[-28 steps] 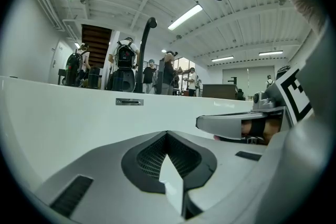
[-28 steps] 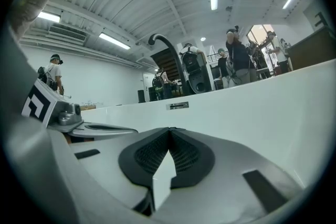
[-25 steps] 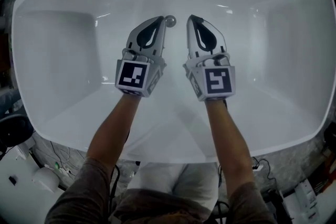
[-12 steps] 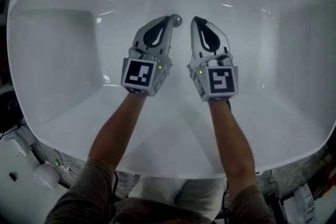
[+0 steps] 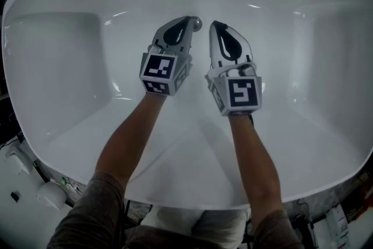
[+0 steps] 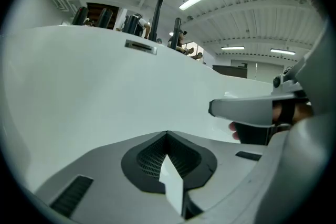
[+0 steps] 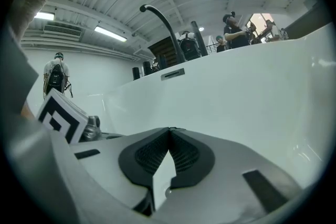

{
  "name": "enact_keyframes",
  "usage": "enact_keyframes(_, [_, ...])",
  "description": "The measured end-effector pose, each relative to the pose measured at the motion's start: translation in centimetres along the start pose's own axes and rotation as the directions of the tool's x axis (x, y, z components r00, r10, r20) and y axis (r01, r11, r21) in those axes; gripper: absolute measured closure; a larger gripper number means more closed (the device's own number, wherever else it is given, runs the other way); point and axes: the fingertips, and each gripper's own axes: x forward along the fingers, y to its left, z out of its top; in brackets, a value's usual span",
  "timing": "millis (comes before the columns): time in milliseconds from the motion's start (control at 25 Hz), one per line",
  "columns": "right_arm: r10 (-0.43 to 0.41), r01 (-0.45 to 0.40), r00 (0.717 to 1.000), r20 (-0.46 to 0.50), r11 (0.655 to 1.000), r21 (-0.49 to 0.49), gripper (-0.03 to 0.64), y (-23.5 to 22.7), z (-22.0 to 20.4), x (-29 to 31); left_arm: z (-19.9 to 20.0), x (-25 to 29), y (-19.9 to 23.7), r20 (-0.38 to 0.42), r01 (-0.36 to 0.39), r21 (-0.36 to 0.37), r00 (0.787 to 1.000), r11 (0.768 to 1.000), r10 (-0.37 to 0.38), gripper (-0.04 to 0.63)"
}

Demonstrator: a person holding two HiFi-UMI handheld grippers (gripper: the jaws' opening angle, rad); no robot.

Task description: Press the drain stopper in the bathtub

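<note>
A small chrome drain stopper [image 5: 197,23] sits on the floor of the white bathtub [image 5: 70,61] near the far wall. My left gripper [image 5: 189,20] is shut on nothing, and its tip lies against the stopper's left edge. My right gripper [image 5: 214,25] is shut and empty too, a little to the right of the stopper and apart from it. In the right gripper view the stopper [image 7: 93,127] shows at the left beside the left gripper's marker cube [image 7: 60,118]. The left gripper view shows its shut fingertips [image 6: 167,134] and the right gripper [image 6: 247,110], with the stopper hidden.
A dark curved faucet [image 7: 163,21] rises behind the tub's far rim, above an overflow plate [image 7: 172,74]. People stand in the hall beyond [image 7: 55,77]. White gear and cables [image 5: 46,192] lie on the floor outside the near left rim.
My left gripper has pushed forward and right, and its marker cube has risen; its tip now meets the stopper. The right gripper has barely moved.
</note>
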Motion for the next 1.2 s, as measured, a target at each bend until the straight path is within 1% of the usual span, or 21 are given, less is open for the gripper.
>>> enact_keyframes(80, [-0.005, 0.006, 1.000, -0.006, 1.000, 0.015, 0.615, -0.1, -0.6, -0.1, -1.7, 1.3, 0.3, -0.048, -0.001, -0.010, 0.999, 1.000, 0.000, 0.594])
enact_keyframes(240, [-0.013, 0.014, 1.000, -0.018, 0.999, 0.038, 0.615, 0.0, -1.2, 0.0, -4.3, 3.8, 1.3, -0.118, -0.014, -0.041, 0.993, 0.999, 0.009, 0.595])
enact_keyframes(520, [-0.008, 0.008, 1.000, -0.010, 0.997, 0.072, 0.615, 0.7, -1.8, -0.1, -9.2, 6.9, 2.3, -0.241, -0.038, -0.106, 0.970, 0.994, 0.011, 0.594])
enact_keyframes(720, [-0.002, 0.003, 1.000, -0.010, 0.996, 0.086, 0.615, 0.9, -2.2, -0.1, -11.7, 8.3, 4.0, -0.306, -0.076, -0.098, 0.951, 0.992, 0.042, 0.594])
enact_keyframes(1000, [-0.009, 0.011, 1.000, -0.024, 0.996, 0.093, 0.615, 0.5, -2.8, -0.3, -15.6, 9.5, 4.6, -0.429, -0.096, -0.114, 0.903, 0.989, 0.038, 0.594])
enact_keyframes(1080, [-0.006, 0.009, 1.000, -0.029, 0.996, 0.092, 0.615, 0.7, -3.0, -0.2, -16.9, 9.5, 4.8, -0.467, -0.100, -0.125, 0.884, 0.987, 0.031, 0.594])
enact_keyframes(1200, [-0.004, 0.008, 0.999, -0.037, 0.995, 0.097, 0.615, 0.8, -3.3, 0.0, -18.5, 9.5, 5.3, -0.527, -0.113, -0.130, 0.849, 0.985, 0.028, 0.594])
